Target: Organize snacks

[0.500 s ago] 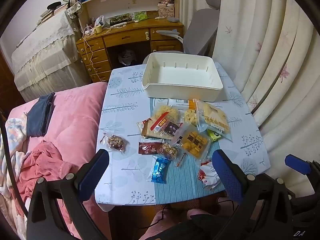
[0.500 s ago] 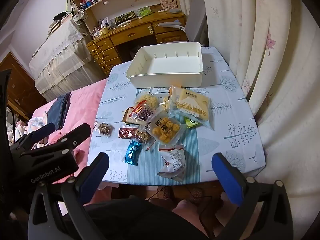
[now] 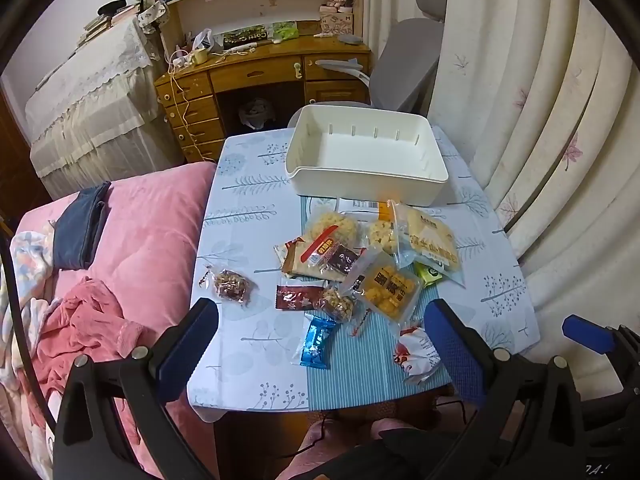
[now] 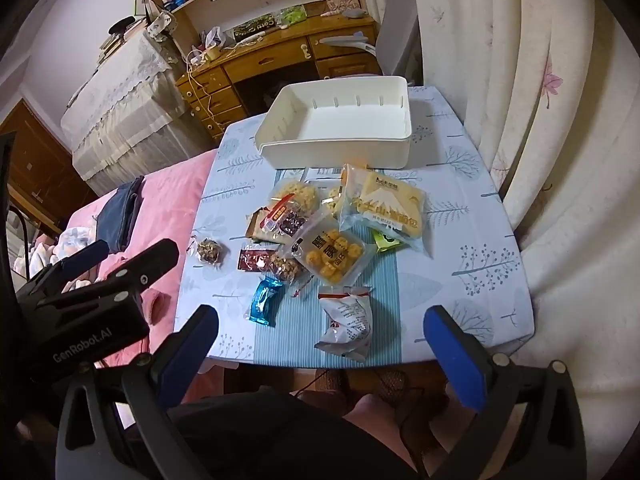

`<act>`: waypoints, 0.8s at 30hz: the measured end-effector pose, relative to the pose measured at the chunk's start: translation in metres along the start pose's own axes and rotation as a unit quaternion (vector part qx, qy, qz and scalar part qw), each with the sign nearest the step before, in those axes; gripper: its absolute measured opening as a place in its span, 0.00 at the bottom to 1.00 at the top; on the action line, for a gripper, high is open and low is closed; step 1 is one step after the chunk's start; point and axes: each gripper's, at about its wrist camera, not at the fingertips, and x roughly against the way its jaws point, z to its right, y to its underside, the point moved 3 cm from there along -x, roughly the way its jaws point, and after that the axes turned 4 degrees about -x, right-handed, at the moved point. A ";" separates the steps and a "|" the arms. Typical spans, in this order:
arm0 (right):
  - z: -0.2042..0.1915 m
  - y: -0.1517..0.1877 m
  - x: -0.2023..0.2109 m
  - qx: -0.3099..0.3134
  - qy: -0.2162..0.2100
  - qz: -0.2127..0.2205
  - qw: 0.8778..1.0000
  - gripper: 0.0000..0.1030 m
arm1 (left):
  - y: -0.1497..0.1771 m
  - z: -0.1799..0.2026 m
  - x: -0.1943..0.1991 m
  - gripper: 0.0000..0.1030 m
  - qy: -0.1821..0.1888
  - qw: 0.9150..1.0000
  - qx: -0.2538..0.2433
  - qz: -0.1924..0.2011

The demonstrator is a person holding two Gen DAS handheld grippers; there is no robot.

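Currently both grippers, left gripper (image 3: 320, 354) and right gripper (image 4: 320, 350), hover spread and empty; snacks (image 4: 320, 236) lie at 6 o'clock of the empty bin (image 4: 340, 128). Start with the nearest white packet (image 4: 348, 322), pinching its crimped edge.

wooden desk (image 3: 260, 76), pale curtains (image 3: 520, 100), pink bed (image 3: 140, 232)

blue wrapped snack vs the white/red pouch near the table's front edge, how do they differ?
The blue snack is a small, flat, shiny blue wrapper; the white pouch is larger, puffy and crumpled, white with red print. The blue snack lies left of the pouch, which sits nearer the front edge of the table. Shared: both sealed, lying loose and apart on the table, outside the white bin, untouched by either claw.
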 end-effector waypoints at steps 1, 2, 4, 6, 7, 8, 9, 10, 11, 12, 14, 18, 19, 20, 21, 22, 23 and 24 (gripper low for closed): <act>0.000 0.000 0.000 0.000 -0.001 -0.001 1.000 1.00 | 0.002 0.003 0.000 0.99 -0.001 1.000 -0.001 0.001; -0.001 0.001 -0.001 0.000 -0.001 -0.001 1.000 1.00 | 0.002 0.005 0.001 0.99 -0.003 1.000 -0.001 0.001; 0.002 -0.001 -0.001 -0.001 -0.004 -0.004 1.000 1.00 | -0.002 0.009 0.005 0.99 -0.004 1.000 0.001 0.001; 0.001 0.000 -0.001 0.000 -0.004 -0.004 1.000 1.00 | -0.004 -0.002 0.002 0.99 -0.003 1.000 0.009 -0.003; 0.001 0.000 -0.002 0.001 -0.005 -0.005 1.000 1.00 | -0.004 -0.002 0.002 0.99 -0.003 1.000 0.010 -0.004; 0.000 0.001 -0.002 0.003 -0.006 -0.006 1.000 1.00 | -0.004 -0.002 0.001 0.99 -0.004 1.000 0.011 -0.005; 0.000 0.001 -0.002 0.005 -0.008 -0.008 1.000 1.00 | -0.004 -0.002 0.001 0.99 -0.005 1.000 0.012 -0.005; 0.000 0.001 -0.003 0.008 -0.010 -0.009 1.000 1.00 | -0.004 -0.002 0.000 0.99 -0.006 1.000 0.013 -0.006; 0.001 0.001 -0.004 0.009 -0.013 -0.011 1.000 1.00 | -0.005 -0.001 0.000 0.99 -0.008 1.000 0.015 -0.008; 0.000 0.002 -0.004 0.011 -0.015 -0.012 1.000 1.00 | -0.005 0.000 -0.001 0.99 -0.008 1.000 0.015 -0.009; 0.003 0.000 -0.006 0.012 -0.021 -0.017 1.000 1.00 | -0.006 0.001 -0.002 0.99 -0.009 1.000 0.017 -0.010; 0.008 -0.004 -0.009 0.016 -0.033 -0.028 0.999 1.00 | -0.006 0.002 0.000 0.99 -0.010 1.000 0.026 -0.005; 0.008 -0.005 -0.009 0.019 -0.035 -0.030 0.999 1.00 | -0.007 0.003 0.000 0.99 -0.011 1.000 0.028 -0.005; 0.008 -0.005 -0.010 0.021 -0.037 -0.031 0.999 1.00 | -0.007 0.004 0.000 0.99 -0.012 0.999 0.029 -0.005; 0.008 -0.006 -0.010 0.023 -0.039 -0.031 0.998 1.00 | -0.007 0.006 0.000 0.99 -0.013 0.999 0.031 -0.006; 0.009 -0.007 -0.010 0.025 -0.040 -0.032 0.998 1.00 | -0.007 0.007 0.000 0.99 -0.015 0.999 0.033 -0.005; 0.011 -0.008 -0.012 0.027 -0.043 -0.033 0.998 1.00 | -0.008 0.008 0.001 0.99 -0.016 0.999 0.035 -0.004; 0.013 -0.009 -0.012 0.028 -0.045 -0.035 0.998 1.00 | -0.008 0.009 0.001 0.99 -0.018 0.999 0.039 -0.003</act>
